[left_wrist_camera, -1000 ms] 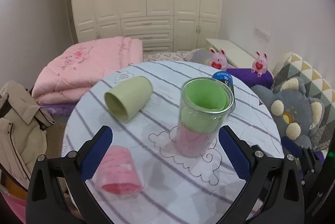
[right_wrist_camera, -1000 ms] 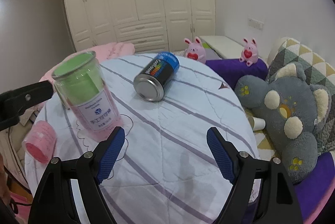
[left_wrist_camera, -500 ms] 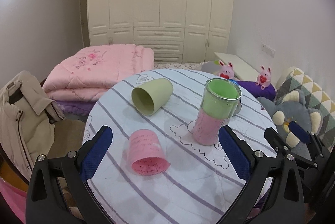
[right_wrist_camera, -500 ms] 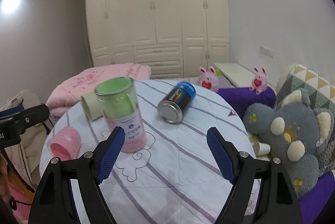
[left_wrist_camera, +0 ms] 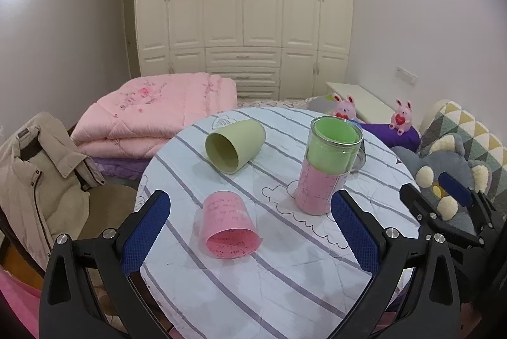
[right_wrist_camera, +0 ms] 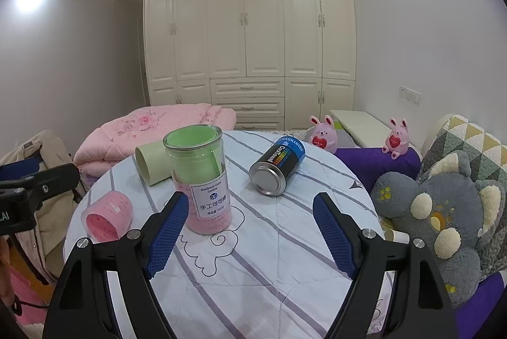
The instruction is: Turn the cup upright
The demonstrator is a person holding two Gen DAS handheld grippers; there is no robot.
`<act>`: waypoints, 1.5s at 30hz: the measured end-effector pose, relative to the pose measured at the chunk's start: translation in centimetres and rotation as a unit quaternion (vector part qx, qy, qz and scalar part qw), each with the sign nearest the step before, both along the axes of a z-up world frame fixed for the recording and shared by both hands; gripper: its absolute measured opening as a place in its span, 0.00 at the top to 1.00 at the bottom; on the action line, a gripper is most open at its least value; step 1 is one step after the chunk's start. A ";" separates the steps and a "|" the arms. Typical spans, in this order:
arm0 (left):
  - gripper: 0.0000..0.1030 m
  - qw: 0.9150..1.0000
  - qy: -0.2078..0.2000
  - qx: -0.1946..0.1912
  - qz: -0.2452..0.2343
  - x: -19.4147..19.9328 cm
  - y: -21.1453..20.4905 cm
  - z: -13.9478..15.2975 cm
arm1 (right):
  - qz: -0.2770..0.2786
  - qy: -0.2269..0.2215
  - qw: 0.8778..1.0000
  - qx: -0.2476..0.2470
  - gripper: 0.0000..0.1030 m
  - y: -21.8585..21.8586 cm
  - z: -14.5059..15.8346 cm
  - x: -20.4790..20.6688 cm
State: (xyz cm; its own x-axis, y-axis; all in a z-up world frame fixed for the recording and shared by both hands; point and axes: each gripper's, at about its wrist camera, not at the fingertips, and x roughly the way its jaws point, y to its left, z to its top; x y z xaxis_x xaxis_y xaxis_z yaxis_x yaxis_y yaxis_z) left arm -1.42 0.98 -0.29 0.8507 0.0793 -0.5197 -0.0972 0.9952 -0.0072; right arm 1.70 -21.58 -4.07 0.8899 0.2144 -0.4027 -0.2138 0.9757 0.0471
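Note:
A clear jar-like cup with green and pink paper inside stands upright on the round striped table; it also shows in the right wrist view. A pale green cup lies on its side behind it, also seen in the right wrist view. A pink cup lies on its side near the front left, also in the right wrist view. My left gripper is open and empty, held back above the table's near edge. My right gripper is open and empty.
A dark can lies on its side at the back right of the table. A folded pink quilt lies behind. A beige coat hangs at the left. A grey plush bear sits at the right.
Both grippers have pulled back and risen away from the table, so the cups look smaller. The jar-like cup stands upright untouched. Nothing on the table has moved.

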 end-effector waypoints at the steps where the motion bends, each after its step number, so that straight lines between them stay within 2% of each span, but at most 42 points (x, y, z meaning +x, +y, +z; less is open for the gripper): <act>1: 0.00 1.000 -0.003 0.004 0.001 -0.2 -0.1 0.0 | 0.000 -0.001 1.000 0.002 0.20 -0.1 0.0 -0.1; 23: 0.00 0.999 -0.017 0.025 -0.017 -0.7 -2.3 -0.2 | -0.003 -0.049 0.998 0.043 0.20 -1.8 1.2 -1.6; 45: 0.00 0.999 -0.018 0.032 -0.024 -0.8 -2.9 -0.2 | -0.005 -0.045 0.998 0.047 0.20 -2.0 1.2 -1.5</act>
